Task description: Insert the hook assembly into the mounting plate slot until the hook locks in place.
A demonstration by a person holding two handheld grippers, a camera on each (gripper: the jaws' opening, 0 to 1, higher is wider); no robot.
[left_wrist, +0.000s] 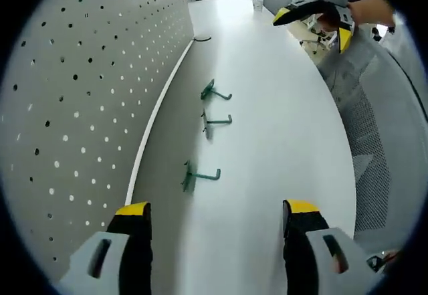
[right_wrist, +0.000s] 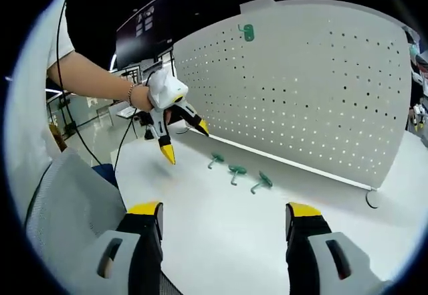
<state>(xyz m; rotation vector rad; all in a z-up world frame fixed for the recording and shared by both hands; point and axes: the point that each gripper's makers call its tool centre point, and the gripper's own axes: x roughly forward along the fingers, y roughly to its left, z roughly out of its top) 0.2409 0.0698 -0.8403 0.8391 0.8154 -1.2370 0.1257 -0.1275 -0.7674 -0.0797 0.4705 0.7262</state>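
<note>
- Left gripper view: the left gripper [left_wrist: 217, 218] hangs over the white table [left_wrist: 281, 141], jaws spread wide, nothing between them.
- Three green hooks lie on the table just beside the pegboard's [left_wrist: 87, 94] foot: the near hook [left_wrist: 198, 174] straight ahead of the jaws, the middle hook [left_wrist: 215, 122] beyond it, the far hook [left_wrist: 214, 93] beyond that. None is in a board hole yet.
- The right gripper [left_wrist: 321, 21] shows well out from the pegboard, across the table, also open and empty.
- A mesh chair [left_wrist: 368, 128] crowds the table edge on the side away from the pegboard; a black cable [left_wrist: 202, 39] runs along the board's foot past the hooks.
- Right gripper view: the right gripper [right_wrist: 224, 218] is wide open over the table, well short of the pegboard [right_wrist: 301, 87].
- The three hooks [right_wrist: 235, 172] sit in a row at the board's foot; one more green hook [right_wrist: 247, 32] looks already mounted high on the board.
- The left gripper [right_wrist: 179, 136], held by a hand [right_wrist: 140, 97], hovers near the row, open.
- Risks, as a judgement: the hooks are thin and lie flat, so a pinch could skid one off; a tilted hook may jam in the holes instead of locking; leaning close to the board could push the hooks out of frame.
</note>
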